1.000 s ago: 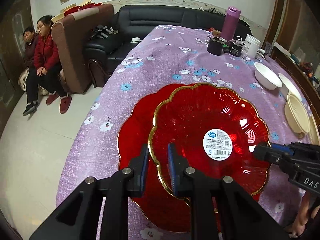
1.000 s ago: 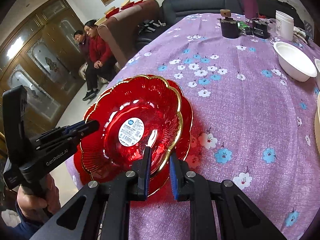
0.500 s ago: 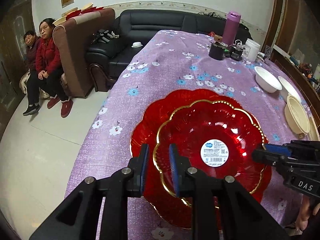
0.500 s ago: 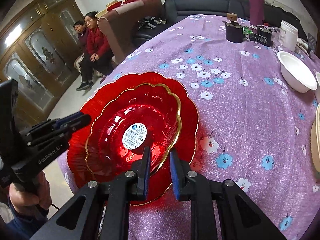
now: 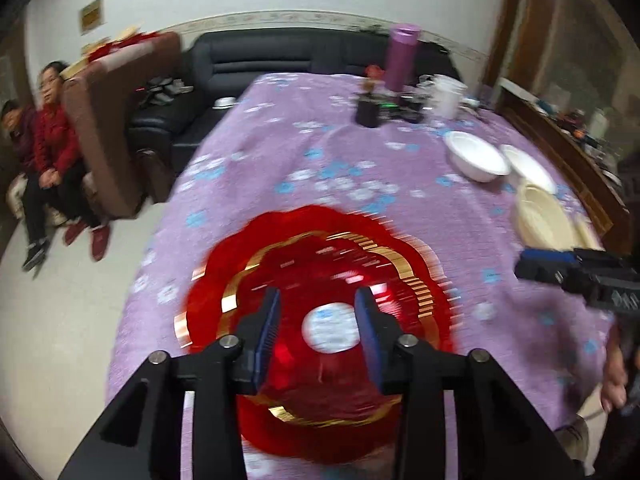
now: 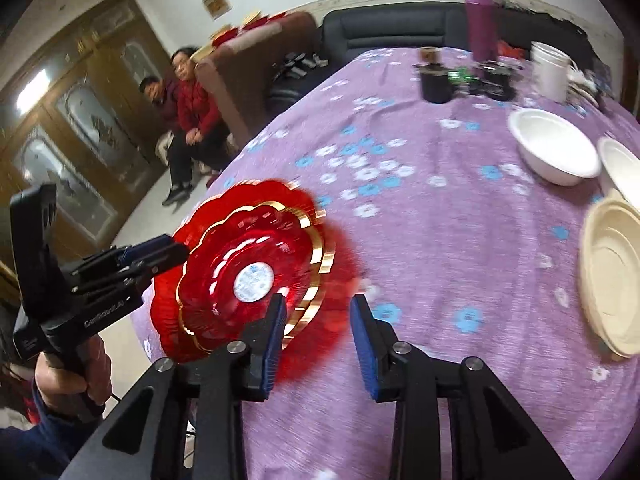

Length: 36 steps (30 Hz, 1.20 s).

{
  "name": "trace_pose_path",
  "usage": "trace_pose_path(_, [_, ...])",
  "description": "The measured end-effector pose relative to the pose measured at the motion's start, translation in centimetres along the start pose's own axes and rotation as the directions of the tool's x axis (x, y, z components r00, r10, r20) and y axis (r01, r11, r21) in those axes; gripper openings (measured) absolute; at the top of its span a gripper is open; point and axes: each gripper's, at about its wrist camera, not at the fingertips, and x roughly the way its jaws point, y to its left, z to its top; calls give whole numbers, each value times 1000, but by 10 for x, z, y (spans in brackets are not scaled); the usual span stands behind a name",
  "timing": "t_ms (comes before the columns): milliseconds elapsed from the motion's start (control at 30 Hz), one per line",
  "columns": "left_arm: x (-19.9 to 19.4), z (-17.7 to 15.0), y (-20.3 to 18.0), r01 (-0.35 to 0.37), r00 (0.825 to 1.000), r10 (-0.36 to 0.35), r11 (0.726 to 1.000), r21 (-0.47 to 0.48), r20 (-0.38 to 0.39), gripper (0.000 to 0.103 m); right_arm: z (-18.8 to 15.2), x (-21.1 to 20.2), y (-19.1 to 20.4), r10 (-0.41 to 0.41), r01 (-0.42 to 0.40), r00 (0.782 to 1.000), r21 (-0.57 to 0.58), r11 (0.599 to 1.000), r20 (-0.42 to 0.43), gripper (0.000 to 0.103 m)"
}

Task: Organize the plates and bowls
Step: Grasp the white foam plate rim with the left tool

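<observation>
Purple tablecloth (image 6: 440,280) scattered with white and blue flowers; two stacked red scalloped plates (image 6: 248,264), gold-trimmed, a white round sticker (image 6: 253,281) on the upper one; white bowl (image 6: 554,146); cream plate (image 6: 612,276); purple flask (image 6: 478,20); blue pads (image 5: 266,330) on black jaws.

The red scalloped gold-rimmed plastic plate (image 5: 320,276) lies nested on a larger red scalloped plate (image 5: 224,272), directly below the left gripper (image 5: 317,328); two white bowls (image 5: 476,156) sit far ahead-right.
</observation>
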Motion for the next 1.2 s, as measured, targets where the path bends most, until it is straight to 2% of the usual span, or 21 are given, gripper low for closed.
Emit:
trace_pose_path(67, [1,13,-19,60,998,-60,998,25,-17,39,5,-17,-25,-26,24,999,50,998,26,37])
trace_pose_path(200, [12,50,-75,181,982,-175,979,92,-76,41,21,-53,-74,-75,61,994,152,986,84,37])
trace_pose_path(400, [48,99,-143,236,964,-212,960,148,-162,41,52,-86,-152,-104,56,987,344,937,120,37])
trace_pose_path(500, [74,122,-161,217,963,-188,966,142,-191,40,67,-87,-173,-100,48,988,384,922,118,37])
trace_pose_path(600, [103,150,-170,198,961,-170,974,113,-219,40,82,-81,-184,-117,65,987,401,914,107,37])
trace_pose_path(767, [157,192,-172,139,966,-120,988,70,-228,40,100,-57,-210,-130,89,990,442,893,63,37])
trace_pose_path(867, [196,209,-168,132,956,-122,991,21,-266,40,105,-40,-222,-137,106,990,466,879,32,37])
trace_pose_path(1000, [239,226,-168,135,946,-127,991,5,-297,40,109,-23,-234,-149,134,989,486,864,-7,37])
trace_pose_path(1200, [280,236,-176,226,908,-227,973,-45,-352,40,117,-4,-246,-168,176,984,481,859,-61,36])
